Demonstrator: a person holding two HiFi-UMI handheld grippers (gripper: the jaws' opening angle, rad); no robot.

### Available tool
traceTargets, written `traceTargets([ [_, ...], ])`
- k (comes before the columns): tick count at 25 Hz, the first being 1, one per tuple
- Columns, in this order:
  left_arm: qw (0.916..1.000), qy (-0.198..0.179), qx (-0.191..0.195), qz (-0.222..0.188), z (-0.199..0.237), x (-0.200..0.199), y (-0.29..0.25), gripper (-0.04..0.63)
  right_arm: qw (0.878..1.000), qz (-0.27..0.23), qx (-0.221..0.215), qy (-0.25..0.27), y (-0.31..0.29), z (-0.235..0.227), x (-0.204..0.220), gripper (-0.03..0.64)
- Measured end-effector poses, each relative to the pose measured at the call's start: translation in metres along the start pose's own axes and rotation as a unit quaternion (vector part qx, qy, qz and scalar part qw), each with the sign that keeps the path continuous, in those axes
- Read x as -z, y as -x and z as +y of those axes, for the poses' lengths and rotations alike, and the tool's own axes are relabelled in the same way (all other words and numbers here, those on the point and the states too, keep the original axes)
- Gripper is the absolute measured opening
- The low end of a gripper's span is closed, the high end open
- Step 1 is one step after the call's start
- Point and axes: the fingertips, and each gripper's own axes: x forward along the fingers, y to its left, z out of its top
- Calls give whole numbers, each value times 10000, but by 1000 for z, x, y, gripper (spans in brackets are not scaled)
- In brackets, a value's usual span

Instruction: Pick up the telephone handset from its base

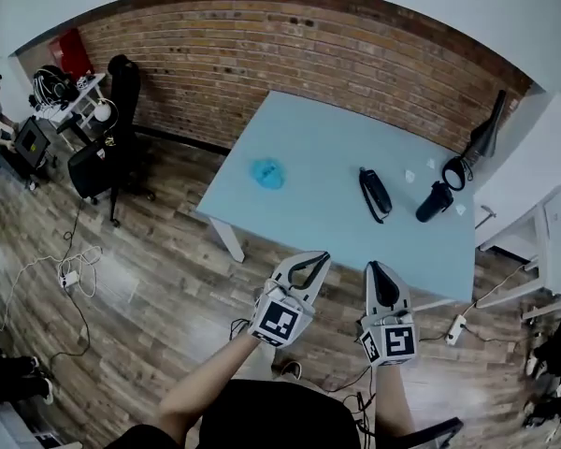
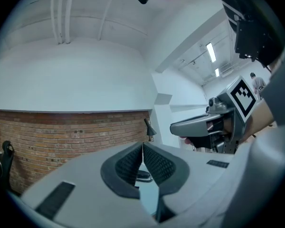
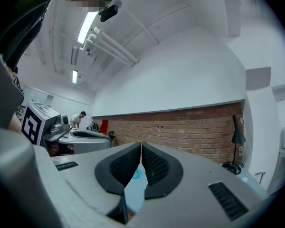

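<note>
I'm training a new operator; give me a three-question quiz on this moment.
1. True or false: the telephone lies untouched on the table.
2. The left gripper and right gripper are: A open; B shut, empty; C shut on the handset.
3. Fill in: the wall behind the table is built of ___.
Key: 1 true; 2 B; 3 brick.

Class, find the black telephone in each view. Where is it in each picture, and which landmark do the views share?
Head view: telephone right of centre, on the table.
Left gripper view: telephone low centre, in the gap beneath the jaw tips.
Right gripper view: not in it.
Shared landmark: the brick wall.
</note>
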Motion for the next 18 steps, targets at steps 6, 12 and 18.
traceTargets([
  [6, 9993, 136, 163, -294, 36, -8, -2, 25, 9998, 58, -29, 166, -32, 26, -14, 23],
  [12, 9976, 391, 307, -482, 68, -8, 1, 25, 9995, 200, 129, 206, -51, 39, -22, 23],
  [18, 9965, 442, 449, -543, 88, -3, 12, 25, 9988, 250, 368, 179, -64, 50, -26, 23],
])
